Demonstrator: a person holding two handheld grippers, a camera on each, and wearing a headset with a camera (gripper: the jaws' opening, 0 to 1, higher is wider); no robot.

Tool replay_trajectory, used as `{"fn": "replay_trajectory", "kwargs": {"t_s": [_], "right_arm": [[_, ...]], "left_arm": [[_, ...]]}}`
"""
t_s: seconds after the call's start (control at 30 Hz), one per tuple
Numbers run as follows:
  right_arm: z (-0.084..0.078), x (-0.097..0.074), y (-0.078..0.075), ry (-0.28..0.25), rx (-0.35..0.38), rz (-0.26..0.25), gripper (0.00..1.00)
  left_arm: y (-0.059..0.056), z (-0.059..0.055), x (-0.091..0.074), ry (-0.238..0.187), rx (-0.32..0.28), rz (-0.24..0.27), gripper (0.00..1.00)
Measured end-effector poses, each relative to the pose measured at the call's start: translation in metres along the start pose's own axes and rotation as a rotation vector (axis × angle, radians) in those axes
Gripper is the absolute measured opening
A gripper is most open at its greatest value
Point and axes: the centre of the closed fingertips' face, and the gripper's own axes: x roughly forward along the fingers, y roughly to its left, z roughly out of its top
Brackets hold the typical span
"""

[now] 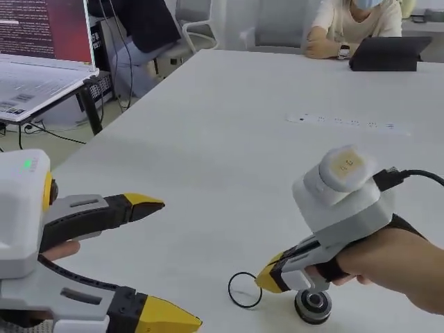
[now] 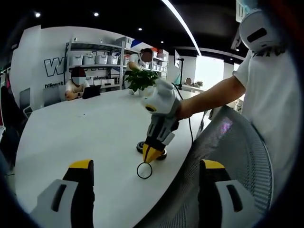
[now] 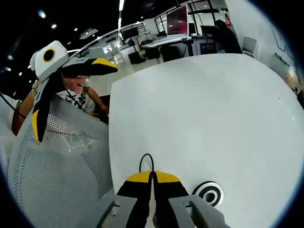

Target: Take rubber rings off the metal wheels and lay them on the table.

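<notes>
The right gripper [image 1: 267, 279] had its fingers clenched on the rim of a black rubber ring [image 1: 244, 290], which lay flat on the white surface [image 1: 229, 159] close to its near edge. The metal wheel [image 1: 313, 305] sat just beside the ring, under that gripper's body and touching the surface. The left gripper [image 1: 177, 263] hovered over the near left corner with its yellow-tipped fingers [image 1: 142, 202] released and wide apart, gripping nothing. In the left gripper view the surface's edge ran just past the ring, with a grey mesh chair [image 2: 228, 142] hard against it. Beyond the ring the surface lay bare and broad as far as a flush strip of sockets [image 1: 347, 123]. A tablet [image 1: 388, 52] stood at the far edge in front of a seated person [image 1: 350, 28]. A laptop [image 1: 41, 69] stood on a separate stand to the left; its screen text was too small to read. On the far wall a large letter "W" [image 2: 50, 66] showed, the smaller words below it unreadable.
</notes>
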Motion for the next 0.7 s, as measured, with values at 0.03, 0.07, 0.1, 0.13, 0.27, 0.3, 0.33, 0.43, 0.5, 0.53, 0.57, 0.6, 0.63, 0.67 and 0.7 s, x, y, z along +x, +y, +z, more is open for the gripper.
{"fn": "replay_trajectory", "kwargs": {"t_s": [0.03, 0.07, 0.1, 0.13, 0.27, 0.3, 0.33, 0.43, 0.5, 0.53, 0.57, 0.6, 0.63, 0.67, 0.7], "right_arm": [[-0.001, 0.0, -0.002, 0.005, -0.004, -0.01, 0.0], [-0.001, 0.0, -0.002, 0.005, -0.003, -0.013, 0.0], [-0.002, 0.001, -0.003, 0.007, -0.005, -0.019, 0.0], [-0.003, 0.001, -0.004, 0.01, -0.005, -0.025, 0.0], [-0.006, 0.002, -0.008, 0.018, -0.013, -0.043, 0.0], [-0.006, 0.002, -0.009, 0.021, -0.017, -0.048, 0.0], [-0.007, 0.002, -0.01, 0.023, -0.019, -0.052, 0.0], [-0.008, 0.001, -0.014, 0.03, -0.026, -0.077, 0.0], [-0.008, 0.001, -0.016, 0.03, -0.026, -0.083, 0.0], [-0.008, 0.0, -0.016, 0.03, -0.025, -0.084, 0.0], [-0.008, 0.0, -0.016, 0.03, -0.024, -0.085, 0.0], [-0.009, 0.0, -0.017, 0.03, -0.022, -0.086, 0.0], [-0.009, 0.0, -0.018, 0.031, -0.024, -0.09, 0.0], [-0.009, 0.0, -0.018, 0.031, -0.025, -0.093, 0.0], [-0.009, -0.001, -0.019, 0.031, -0.027, -0.097, 0.01]], "left_arm": [[0.0, 0.0, 0.0, 0.002, 0.0, 0.0, 0.9], [0.0, -0.001, 0.0, 0.004, 0.0, 0.001, 0.9], [0.0, -0.001, 0.0, 0.006, 0.001, 0.002, 0.9], [0.0, -0.001, 0.001, 0.007, 0.001, 0.002, 0.9], [-0.001, 0.0, 0.001, 0.005, 0.002, 0.002, 0.9], [-0.001, 0.0, 0.001, 0.005, 0.002, 0.003, 0.9], [-0.001, 0.0, 0.002, 0.005, 0.002, 0.004, 0.9], [-0.001, -0.001, 0.002, 0.01, 0.005, 0.006, 0.89], [-0.003, -0.001, 0.002, 0.014, 0.007, 0.002, 0.89], [-0.003, -0.001, 0.002, 0.014, 0.006, 0.002, 0.89], [-0.003, -0.002, 0.002, 0.015, 0.006, 0.003, 0.89], [-0.002, -0.002, 0.002, 0.015, 0.006, 0.004, 0.89], [-0.002, -0.001, 0.002, 0.014, 0.006, 0.005, 0.89], [-0.002, -0.001, 0.002, 0.013, 0.006, 0.006, 0.89], [-0.002, -0.001, 0.002, 0.013, 0.006, 0.006, 0.89]]}}
